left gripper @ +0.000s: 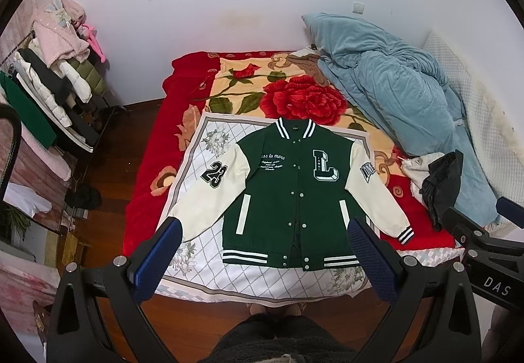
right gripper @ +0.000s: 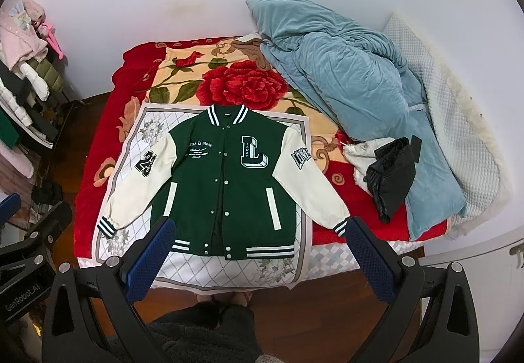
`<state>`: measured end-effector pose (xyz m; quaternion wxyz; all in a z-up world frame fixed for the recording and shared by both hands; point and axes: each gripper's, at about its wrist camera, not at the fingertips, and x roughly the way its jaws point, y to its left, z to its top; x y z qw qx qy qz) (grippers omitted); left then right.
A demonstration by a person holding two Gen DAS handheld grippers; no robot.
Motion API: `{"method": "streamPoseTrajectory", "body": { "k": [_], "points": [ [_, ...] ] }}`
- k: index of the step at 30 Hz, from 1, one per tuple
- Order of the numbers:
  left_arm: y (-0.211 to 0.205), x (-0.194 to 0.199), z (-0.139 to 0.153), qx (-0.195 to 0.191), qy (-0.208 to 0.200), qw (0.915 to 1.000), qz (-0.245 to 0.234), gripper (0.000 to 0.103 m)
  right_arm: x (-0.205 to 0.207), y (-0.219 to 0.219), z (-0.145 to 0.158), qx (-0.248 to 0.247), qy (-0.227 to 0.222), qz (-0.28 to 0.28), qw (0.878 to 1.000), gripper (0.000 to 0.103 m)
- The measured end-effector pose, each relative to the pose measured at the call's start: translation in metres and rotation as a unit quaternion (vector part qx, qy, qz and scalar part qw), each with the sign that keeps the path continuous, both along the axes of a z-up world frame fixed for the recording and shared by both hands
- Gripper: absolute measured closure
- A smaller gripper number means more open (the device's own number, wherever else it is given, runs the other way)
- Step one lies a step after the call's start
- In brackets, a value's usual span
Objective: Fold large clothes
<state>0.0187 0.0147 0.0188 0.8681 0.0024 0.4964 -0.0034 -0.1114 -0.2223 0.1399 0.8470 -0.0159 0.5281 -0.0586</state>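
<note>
A green varsity jacket (left gripper: pixel 291 189) with cream sleeves lies flat, front up and snapped shut, on a white patterned cloth (left gripper: pixel 203 173) on the bed. Both sleeves spread out and down. It also shows in the right wrist view (right gripper: pixel 226 179). My left gripper (left gripper: pixel 262 232) is open and empty, held above the jacket's hem. My right gripper (right gripper: pixel 258 230) is open and empty, also above the hem; its body shows at the right edge of the left wrist view (left gripper: pixel 484 241).
A red rose blanket (left gripper: pixel 301 97) covers the bed. A blue quilt (left gripper: pixel 393 94) is heaped at the right, with a black garment (left gripper: pixel 442 189) beside it. A clothes rack (left gripper: pixel 55 94) stands at the left. Wooden floor (left gripper: pixel 108 173) lies between rack and bed.
</note>
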Motion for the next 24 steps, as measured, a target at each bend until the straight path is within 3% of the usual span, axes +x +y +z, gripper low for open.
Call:
{"method": "streamPoseTrajectory", "body": {
  "k": [24],
  "points": [
    [-0.009,-0.007,-0.002,0.001,-0.005,1.0000,-0.001,0.000,0.005,0.001,0.009,-0.001,-0.004,0.001,1.000,0.000]
  ]
}}
